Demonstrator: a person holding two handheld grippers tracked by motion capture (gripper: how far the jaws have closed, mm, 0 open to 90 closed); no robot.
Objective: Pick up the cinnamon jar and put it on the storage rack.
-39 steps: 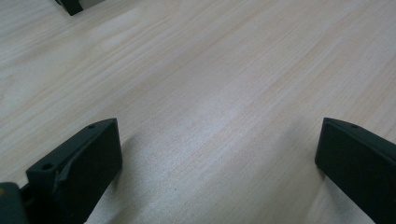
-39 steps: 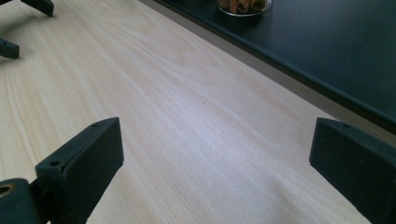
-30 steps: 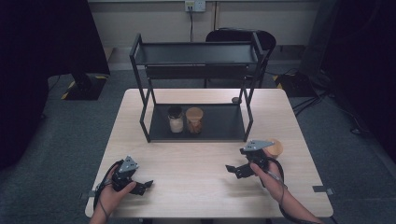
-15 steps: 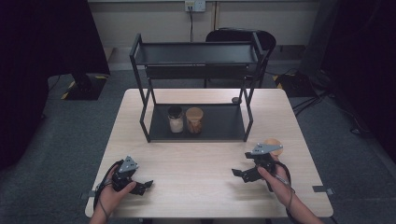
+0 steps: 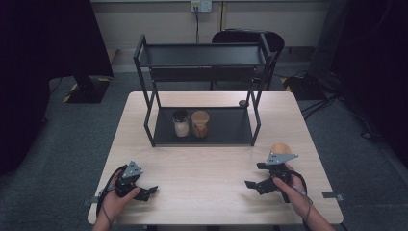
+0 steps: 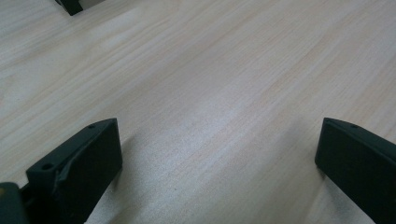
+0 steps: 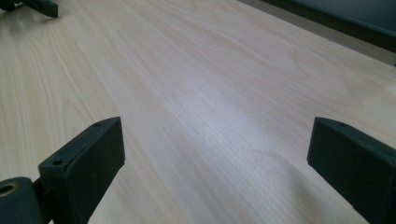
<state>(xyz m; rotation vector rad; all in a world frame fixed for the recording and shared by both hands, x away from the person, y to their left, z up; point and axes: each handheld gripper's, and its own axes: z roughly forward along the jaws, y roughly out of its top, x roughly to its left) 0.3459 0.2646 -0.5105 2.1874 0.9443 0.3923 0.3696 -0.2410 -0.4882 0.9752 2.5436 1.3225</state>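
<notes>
Nearest, at the front edge of the table (image 5: 211,159): two hands, one gripper in each. Left hand (image 5: 115,199) low at the front left corner, forearm coming in from below, left gripper (image 5: 148,192) lying close over the wood and pointing right, toward the table's middle. Jaws spread wide in the left gripper view (image 6: 210,154), bare wood between them, nothing held. Right hand (image 5: 291,190) at the front right, wrist angled inward, right gripper (image 5: 254,175) aimed left toward the table's middle, grey three-cornered plate on top. Jaws likewise wide apart in the right gripper view (image 7: 215,154), only tabletop between them, nothing gripped.

Just behind the right gripper, on the table's right side: one loose jar (image 5: 280,147), round tan top facing up. Seems to stand upright, long axis vertical, though the plate hides most of the body. No contact between jar and jaws; jaws point away from it.

Farther back, mid-table: one black rack (image 5: 202,55) with two shelves, its length running left to right. On the lower shelf, two jars upright and just beside each other: a dark-lidded jar (image 5: 181,122) with pale contents at left, a tan-lidded jar (image 5: 200,123) with brown contents at right. Three jars counted in all. Top shelf bare.

Beyond the table: one dark chair (image 5: 272,41).
</notes>
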